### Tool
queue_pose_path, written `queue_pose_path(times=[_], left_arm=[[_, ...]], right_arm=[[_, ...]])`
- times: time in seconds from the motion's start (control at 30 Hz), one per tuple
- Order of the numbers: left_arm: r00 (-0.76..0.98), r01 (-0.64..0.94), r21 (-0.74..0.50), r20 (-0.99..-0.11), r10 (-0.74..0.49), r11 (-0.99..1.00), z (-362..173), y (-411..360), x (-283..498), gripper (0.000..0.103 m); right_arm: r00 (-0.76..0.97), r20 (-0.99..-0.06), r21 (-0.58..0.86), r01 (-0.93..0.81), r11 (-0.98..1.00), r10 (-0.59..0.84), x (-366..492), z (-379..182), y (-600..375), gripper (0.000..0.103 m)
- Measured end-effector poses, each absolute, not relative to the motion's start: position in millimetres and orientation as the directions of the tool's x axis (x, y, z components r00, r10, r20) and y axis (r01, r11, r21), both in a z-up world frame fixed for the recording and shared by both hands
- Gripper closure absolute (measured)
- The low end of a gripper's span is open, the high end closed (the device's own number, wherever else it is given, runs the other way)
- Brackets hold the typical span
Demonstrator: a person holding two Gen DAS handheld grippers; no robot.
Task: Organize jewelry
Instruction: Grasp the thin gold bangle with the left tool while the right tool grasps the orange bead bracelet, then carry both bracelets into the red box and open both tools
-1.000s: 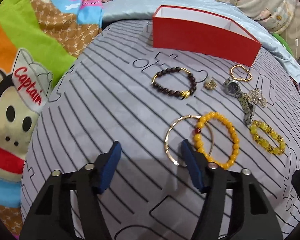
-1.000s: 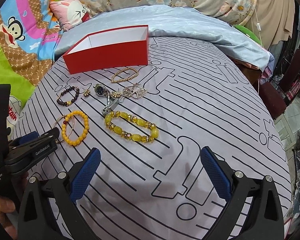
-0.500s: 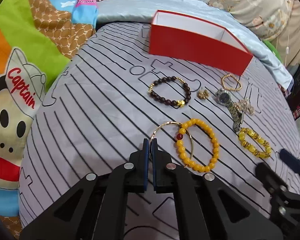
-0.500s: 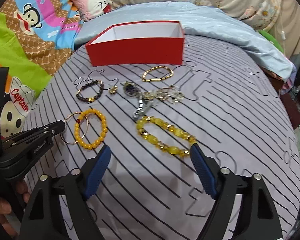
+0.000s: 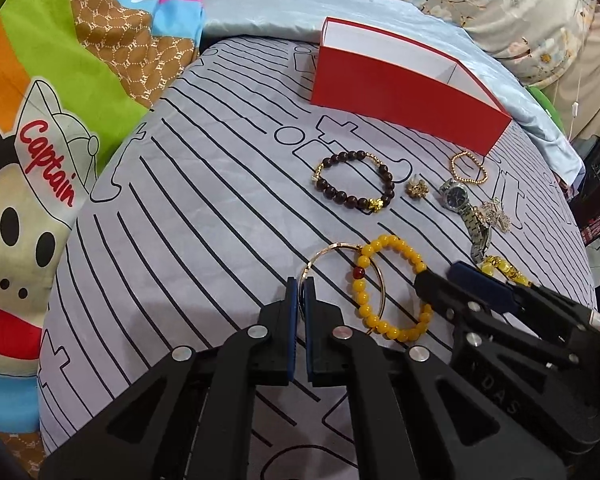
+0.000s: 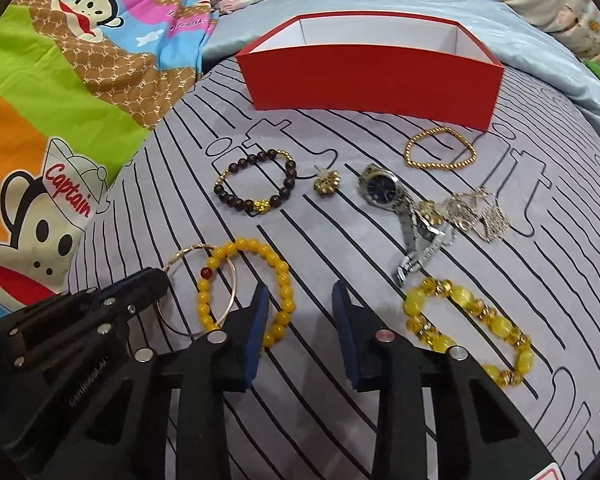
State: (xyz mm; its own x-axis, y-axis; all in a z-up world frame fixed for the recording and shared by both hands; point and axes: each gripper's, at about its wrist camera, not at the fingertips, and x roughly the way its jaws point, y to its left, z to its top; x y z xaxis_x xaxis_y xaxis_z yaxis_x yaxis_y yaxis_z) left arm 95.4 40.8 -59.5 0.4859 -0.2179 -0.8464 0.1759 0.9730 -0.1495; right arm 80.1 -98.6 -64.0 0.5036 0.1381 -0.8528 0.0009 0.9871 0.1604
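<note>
Red box (image 6: 370,80) sits at the upper centre of the right wrist view; its visible white interior shows no jewelry, so sorting has, by my reading, barely begun. All pieces lie on the striped bedsheet (image 5: 188,208): dark bead bracelet (image 6: 256,184), small gold ornament (image 6: 327,180), watch (image 6: 396,208), gold chain bracelet (image 6: 440,152), silvery tangle (image 6: 476,216), pale yellow crystal bracelet (image 6: 468,332), orange bead bracelet (image 6: 248,292) overlapping thin gold bangle (image 6: 200,288). Left claw (image 5: 299,292), lower centre of its view, is clenched on the bangle's near rim. Right claw (image 6: 300,312) has just been closing, jaws partly apart, left pad touching or just beside the orange beads; no grasp evident. Left to do: every piece into the box.
</note>
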Motion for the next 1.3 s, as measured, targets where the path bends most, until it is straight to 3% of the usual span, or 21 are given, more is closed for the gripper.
queue_pose_path(times=[0.17, 0.83, 1.3], left_arm=[[0.484, 0.175, -0.152, -0.847, -0.219, 0.973, -60.6, 41.6, 96.1, 0.101], [0.54, 0.217, -0.174, -0.798, -0.267, 0.961, -10.9, 37.8, 91.2, 0.101], [0.649, 0.306, -0.125, -0.698, -0.303, 0.944, 61.8, -15.8, 182.2, 0.101]], right_arm=[[0.507, -0.856, 0.116, -0.005, 0.993, 0.103, 79.7, -65.9, -98.1, 0.096], [0.613, -0.787, 0.146, 0.08, 0.986, 0.066, 35.9, 11.7, -159.5, 0.097], [0.739, -0.672, 0.113, 0.04, 0.993, 0.047, 124.2, 88.9, -203.5, 0.097]])
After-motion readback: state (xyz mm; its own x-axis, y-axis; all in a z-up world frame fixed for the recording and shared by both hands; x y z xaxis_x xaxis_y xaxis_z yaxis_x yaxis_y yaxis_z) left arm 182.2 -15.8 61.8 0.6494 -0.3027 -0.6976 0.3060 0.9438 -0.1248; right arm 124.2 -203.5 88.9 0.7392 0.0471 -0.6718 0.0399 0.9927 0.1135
